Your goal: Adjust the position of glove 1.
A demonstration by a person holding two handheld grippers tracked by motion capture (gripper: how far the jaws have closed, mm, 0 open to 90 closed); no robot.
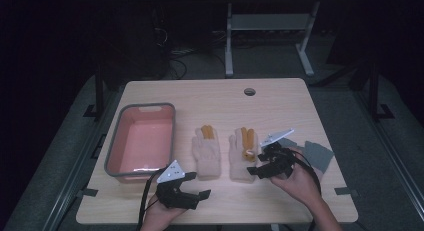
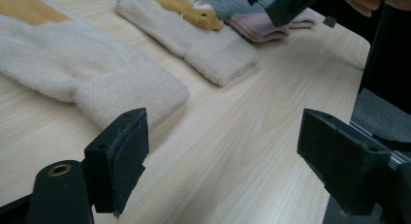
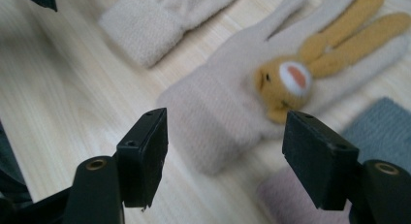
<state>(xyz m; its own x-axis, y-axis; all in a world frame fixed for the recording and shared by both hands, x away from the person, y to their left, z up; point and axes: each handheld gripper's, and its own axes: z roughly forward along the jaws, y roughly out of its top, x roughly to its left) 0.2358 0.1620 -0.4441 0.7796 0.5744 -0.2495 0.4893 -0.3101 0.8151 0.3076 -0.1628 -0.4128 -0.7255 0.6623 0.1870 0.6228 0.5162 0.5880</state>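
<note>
Both pairs of jaws stand wide apart, and we see nothing between them. Our right gripper [image 1: 264, 167] hangs over the cuff half of the right glove [image 1: 243, 153], a cream knitted glove with two mustard fingers and a small rabbit face on its back. From the right gripper view, that glove [image 3: 228, 107] runs away from the jaws on a slant: its cuff lies between and just ahead of the two pads, its fingers point up and off toward the far pad's side, and the rabbit face sits just beyond the tip of that pad. We cannot tell whether either pad touches the wool.

Our left gripper [image 1: 194, 191] holds its jaws just as open, with bare table [image 2: 232, 151] between them. The left glove [image 2: 72, 78] lies beyond the pad on the view's left, cuff end nearest it and just clear of its tip, fingers leading away. Past it the right glove lies parallel, cuff likewise toward us.

Seen from the high view, both gloves lie side by side, long axes running from near edge to far edge, fingers pointing away from us. A pink bin [image 1: 141, 141] sits beyond the left jaws' outer side; grey cloths [image 1: 316, 154] lie just beyond the right gripper.
</note>
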